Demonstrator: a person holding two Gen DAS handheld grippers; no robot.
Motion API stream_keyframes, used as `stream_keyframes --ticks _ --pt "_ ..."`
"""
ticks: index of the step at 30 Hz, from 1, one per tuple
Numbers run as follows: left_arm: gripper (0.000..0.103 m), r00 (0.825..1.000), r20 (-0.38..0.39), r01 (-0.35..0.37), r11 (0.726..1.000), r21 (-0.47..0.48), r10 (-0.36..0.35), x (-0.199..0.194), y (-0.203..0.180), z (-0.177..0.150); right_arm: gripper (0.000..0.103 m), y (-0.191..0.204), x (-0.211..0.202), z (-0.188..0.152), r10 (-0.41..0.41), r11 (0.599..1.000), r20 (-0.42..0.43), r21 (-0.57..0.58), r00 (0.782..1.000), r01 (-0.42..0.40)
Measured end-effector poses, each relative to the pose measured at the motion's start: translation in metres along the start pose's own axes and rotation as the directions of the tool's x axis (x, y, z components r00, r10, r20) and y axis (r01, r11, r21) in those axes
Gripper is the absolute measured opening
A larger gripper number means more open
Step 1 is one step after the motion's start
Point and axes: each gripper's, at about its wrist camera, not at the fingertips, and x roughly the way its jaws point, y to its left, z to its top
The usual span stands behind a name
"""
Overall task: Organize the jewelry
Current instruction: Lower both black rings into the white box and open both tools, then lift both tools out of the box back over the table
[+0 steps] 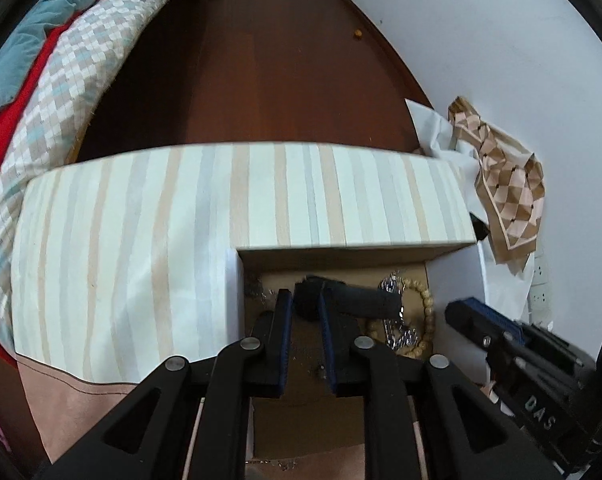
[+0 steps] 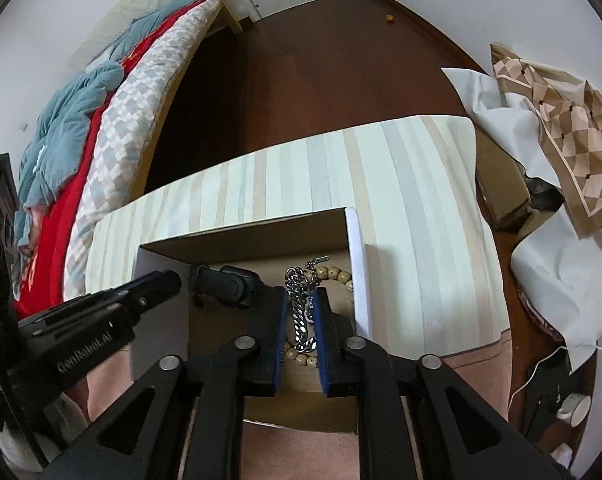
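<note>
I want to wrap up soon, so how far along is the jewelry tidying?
Already in the cardboard box: black watch, silver chain, bead bracelet. In hand: nothing; left gripper and right gripper stand open above them. Left: no jewelry shows outside, so probably just withdrawing.

Open box [image 2: 359,280] sits on the striped cloth [image 2: 401,184]. Inside: watch [image 2: 225,280] left, chain bracelet [image 2: 299,312] and bead bracelet [image 2: 337,274] right. Bed [image 2: 113,120] behind-left.

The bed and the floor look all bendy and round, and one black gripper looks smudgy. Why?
Left wrist view: the fisheye lens curves the bed and floor and leaves dark corners; the right gripper at the side is smeared. Right wrist view: same bending; the left gripper is blurry, the silver chain sharp.
</note>
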Motion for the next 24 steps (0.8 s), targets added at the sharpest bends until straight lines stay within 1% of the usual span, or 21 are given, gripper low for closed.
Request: stream_keyframes --ticks 1,2,3,4,8,9,10,11,12,13,14,15,16,19,21,24 --pt "0.030 1.000 0.021 -0.001 1.000 -0.008 0.001 -0.007 0.001 0.002 0.033 -0.001 -0.005 0.000 0.001 1.000 0.009 0.004 1.000 -0.001" --pt "0.037 0.999 0.034 0.001 1.000 -0.013 0.000 -0.011 0.004 0.005 0.040 -0.001 -0.009 0.000 0.000 1.000 0.019 0.005 1.000 -0.001" --pt "0.050 0.999 0.053 0.000 1.000 -0.022 0.001 -0.017 0.006 0.007 0.040 -0.002 -0.015 -0.001 0.003 1.000 0.030 0.005 1.000 -0.003" --pt "0.057 0.997 0.080 0.000 0.999 -0.033 0.002 -0.027 0.008 0.007 0.040 -0.002 -0.022 -0.001 -0.006 1.000 0.041 0.006 0.999 0.006" --pt "0.059 0.989 0.145 -0.034 0.998 -0.048 0.040 -0.054 0.017 0.004 0.045 -0.004 -0.045 -0.006 -0.046 0.999 0.077 0.001 0.996 0.046" --pt "0.062 0.987 0.154 -0.042 0.998 -0.050 0.049 -0.058 0.019 0.002 0.047 -0.004 -0.051 -0.008 -0.061 0.998 0.084 -0.002 0.995 0.061" --pt "0.075 0.983 0.171 -0.066 0.997 -0.050 0.074 -0.065 0.020 -0.003 0.052 -0.003 -0.055 -0.011 -0.084 0.996 0.090 -0.012 0.992 0.086" --pt "0.082 0.979 0.181 -0.084 0.995 -0.050 0.092 -0.068 0.021 -0.007 0.061 0.000 -0.058 -0.014 -0.113 0.993 0.090 -0.029 0.989 0.116" --pt "0.091 0.973 0.197 -0.114 0.992 -0.047 0.121 -0.073 0.021 -0.013 0.066 0.003 -0.060 -0.017 -0.136 0.989 0.086 -0.044 0.987 0.140" --pt "0.094 0.968 0.206 -0.138 0.989 -0.043 0.144 -0.075 0.021 -0.018 0.079 0.006 -0.060 -0.020 -0.148 0.987 0.085 -0.056 0.985 0.152" --pt "0.095 0.964 0.205 -0.167 0.985 -0.037 0.171 -0.076 0.021 -0.023 0.090 0.010 -0.061 -0.025 -0.167 0.982 0.086 -0.073 0.982 0.173" --pt "0.098 0.963 0.196 -0.185 0.982 -0.032 0.187 -0.075 0.021 -0.029 0.093 0.014 -0.061 -0.029 -0.198 0.974 0.088 -0.091 0.976 0.206" --pt "0.099 0.962 0.185 -0.198 0.980 -0.029 0.200 -0.074 0.022 -0.034 0.096 0.017 -0.061 -0.032 -0.224 0.967 0.090 -0.102 0.971 0.232" --pt "0.099 0.961 0.159 -0.224 0.974 -0.035 0.227 -0.074 0.025 -0.049 0.096 0.025 -0.064 -0.041 -0.287 0.946 0.117 -0.124 0.951 0.300" --pt "0.099 0.956 0.161 -0.244 0.969 -0.038 0.246 -0.078 0.025 -0.059 0.102 0.029 -0.071 -0.045 -0.302 0.940 0.135 -0.122 0.944 0.318" --pt "0.099 0.947 0.184 -0.260 0.965 -0.038 0.262 -0.091 0.022 -0.070 0.103 0.035 -0.087 -0.052 -0.314 0.935 0.166 -0.118 0.935 0.335"
